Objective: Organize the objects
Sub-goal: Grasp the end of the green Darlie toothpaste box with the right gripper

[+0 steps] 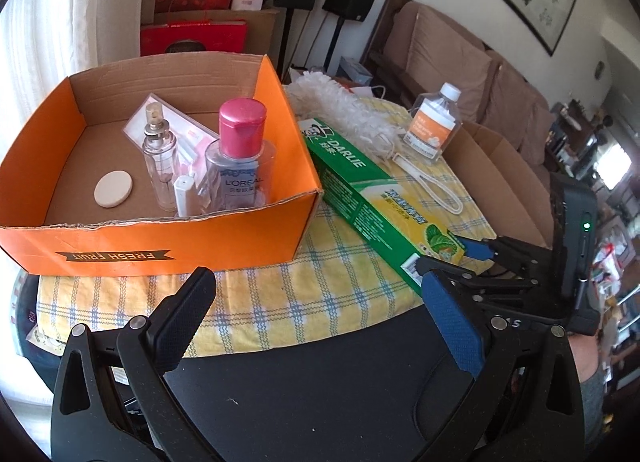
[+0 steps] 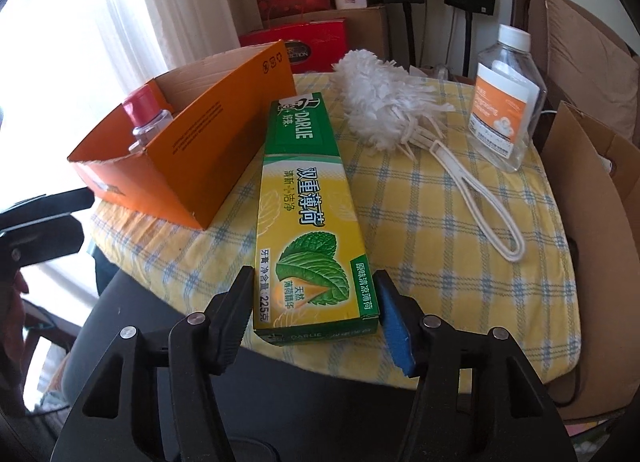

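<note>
A green and yellow Darlie toothpaste box (image 2: pixel 310 214) lies on the yellow checked cloth beside the orange cardboard box (image 1: pixel 168 238). My right gripper (image 2: pixel 314 302) is open, its fingers on either side of the toothpaste box's near end; whether they touch it I cannot tell. It also shows in the left wrist view (image 1: pixel 452 258). My left gripper (image 1: pixel 320 294) is open and empty, in front of the orange box. Inside that box stand a pink-capped L'Oreal bottle (image 1: pixel 240 154), a glass spray bottle (image 1: pixel 160 154) and a round pad (image 1: pixel 113 191).
A white fluffy duster (image 2: pixel 384 110) with a loop handle and a clear bottle with an orange label (image 2: pixel 506 98) sit on the cloth (image 2: pixel 460 262) to the right. A brown cardboard box (image 2: pixel 600 198) stands at the table's right edge. A sofa is behind.
</note>
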Demonstrator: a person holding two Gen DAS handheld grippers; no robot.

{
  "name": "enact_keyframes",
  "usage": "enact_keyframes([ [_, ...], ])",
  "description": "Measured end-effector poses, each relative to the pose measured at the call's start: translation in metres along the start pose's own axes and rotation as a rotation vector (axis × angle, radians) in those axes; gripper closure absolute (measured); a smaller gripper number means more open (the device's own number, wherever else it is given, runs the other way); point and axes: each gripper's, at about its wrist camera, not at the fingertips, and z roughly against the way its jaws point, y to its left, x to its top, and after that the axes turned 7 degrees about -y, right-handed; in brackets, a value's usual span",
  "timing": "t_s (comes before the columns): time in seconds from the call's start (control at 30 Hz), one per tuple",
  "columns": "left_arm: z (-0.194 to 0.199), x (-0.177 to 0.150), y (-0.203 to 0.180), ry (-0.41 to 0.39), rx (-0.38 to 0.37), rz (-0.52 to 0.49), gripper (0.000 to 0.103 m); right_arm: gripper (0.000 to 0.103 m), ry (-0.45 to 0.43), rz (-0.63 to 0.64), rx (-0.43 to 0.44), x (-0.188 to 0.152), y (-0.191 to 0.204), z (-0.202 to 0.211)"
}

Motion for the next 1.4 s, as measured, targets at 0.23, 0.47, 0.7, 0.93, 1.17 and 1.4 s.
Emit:
enact_keyframes([
  [0.23, -0.003, 0.000, -0.018, 0.014, -0.068, -0.024, 0.000, 0.042, 0.041, 0.067, 0.032, -0.015, -0.031, 0.030],
  [0.47, -0.015, 0.009, -0.048, 0.021, -0.105, -0.083, 0.000, 0.042, 0.055, 0.096, 0.048, -0.025, -0.057, 0.041],
  [0.7, -0.044, 0.031, -0.067, 0.071, -0.179, -0.046, 0.000, 0.042, 0.026, 0.098, 0.064, -0.033, -0.055, 0.044],
  [0.93, -0.080, 0.015, -0.082, 0.180, -0.257, 0.044, 0.000, 0.042, -0.005, 0.007, 0.126, -0.038, -0.065, 0.046],
  [1.17, -0.110, -0.004, -0.079, 0.239, -0.333, 0.185, 0.000, 0.042, -0.031, -0.129, 0.254, -0.045, -0.077, 0.047],
  [1.4, -0.124, -0.012, -0.081, 0.257, -0.358, 0.232, 0.013, 0.042, -0.037, -0.136, 0.301, -0.048, -0.071, 0.047],
])
